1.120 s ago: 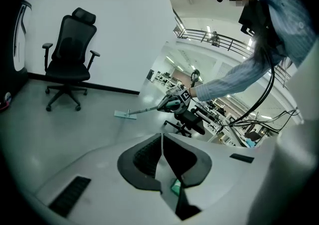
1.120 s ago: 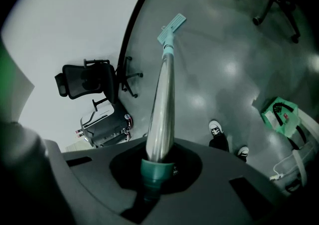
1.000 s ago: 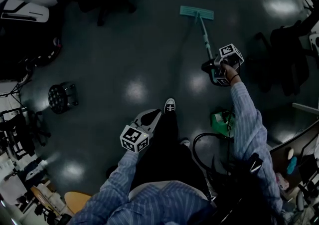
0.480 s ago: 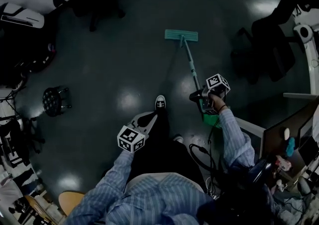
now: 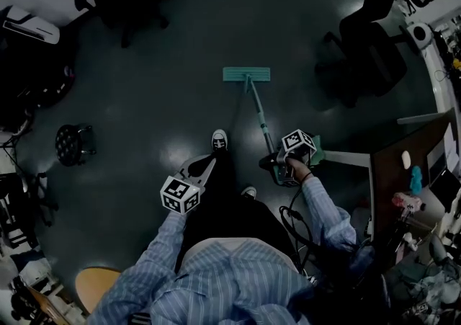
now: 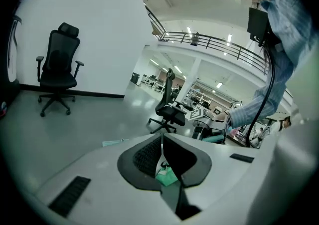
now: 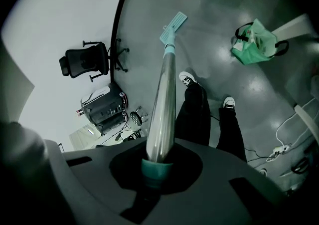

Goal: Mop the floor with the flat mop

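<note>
One stroke is ending: your right gripper (image 5: 274, 165), clamped on the mop handle (image 5: 258, 116), has pulled the flat mop head (image 5: 246, 74) closer to your shoe (image 5: 219, 139); your left gripper (image 5: 204, 167) hangs closed, idle. Push out next.

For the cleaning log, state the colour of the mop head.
The mop head is light teal green, plain with no pattern. It shows best in the head view.

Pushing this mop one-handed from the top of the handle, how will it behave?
The mop handle is a long thin metal tube, so probably stiff and light. The right gripper clamps only its top end, so the flat head may swivel or skid sideways on the glossy floor.
</note>
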Available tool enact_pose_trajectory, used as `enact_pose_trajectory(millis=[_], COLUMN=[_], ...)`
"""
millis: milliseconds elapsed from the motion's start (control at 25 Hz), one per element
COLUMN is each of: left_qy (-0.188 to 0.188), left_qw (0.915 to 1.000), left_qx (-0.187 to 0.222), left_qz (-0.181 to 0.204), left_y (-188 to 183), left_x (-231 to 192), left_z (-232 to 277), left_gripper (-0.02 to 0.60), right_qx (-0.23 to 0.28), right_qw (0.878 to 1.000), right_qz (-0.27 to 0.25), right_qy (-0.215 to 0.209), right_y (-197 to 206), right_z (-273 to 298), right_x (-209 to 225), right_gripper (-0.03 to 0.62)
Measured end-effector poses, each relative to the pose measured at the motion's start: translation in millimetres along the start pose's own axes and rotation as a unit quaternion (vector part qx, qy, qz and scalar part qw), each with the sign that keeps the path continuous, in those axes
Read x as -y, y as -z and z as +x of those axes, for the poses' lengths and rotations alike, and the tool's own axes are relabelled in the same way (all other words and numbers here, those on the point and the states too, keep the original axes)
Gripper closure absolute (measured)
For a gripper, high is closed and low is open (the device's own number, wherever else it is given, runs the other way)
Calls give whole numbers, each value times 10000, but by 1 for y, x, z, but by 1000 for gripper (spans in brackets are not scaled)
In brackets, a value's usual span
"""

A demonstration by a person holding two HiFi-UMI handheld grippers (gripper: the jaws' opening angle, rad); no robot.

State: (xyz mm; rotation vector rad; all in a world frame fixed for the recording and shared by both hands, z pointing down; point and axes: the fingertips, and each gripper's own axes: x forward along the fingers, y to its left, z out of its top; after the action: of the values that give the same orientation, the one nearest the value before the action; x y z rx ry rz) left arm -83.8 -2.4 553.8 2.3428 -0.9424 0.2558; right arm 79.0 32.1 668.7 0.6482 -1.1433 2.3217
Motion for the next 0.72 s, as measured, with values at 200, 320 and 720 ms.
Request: enact_pose_trajectory(millis=[200, 320, 720], left_qy=[11, -53, -47], left_qw=[10000, 9999, 9994], left_qx=[26, 106, 288], left_qz=[46, 10, 190], left_y=[41, 61, 84], left_x=[45, 68, 125], left_z=[-34, -51, -72], left_gripper=[572, 572, 572], right_qx=[-83, -161, -453], right_qw=[9999, 9997, 9986], right_qz=[-49, -102, -133], right_qy=[72, 120, 249], right_y=[76, 118, 226], right_z=[13, 14, -13], right_x=[54, 89, 179], right_gripper=[585, 585, 585])
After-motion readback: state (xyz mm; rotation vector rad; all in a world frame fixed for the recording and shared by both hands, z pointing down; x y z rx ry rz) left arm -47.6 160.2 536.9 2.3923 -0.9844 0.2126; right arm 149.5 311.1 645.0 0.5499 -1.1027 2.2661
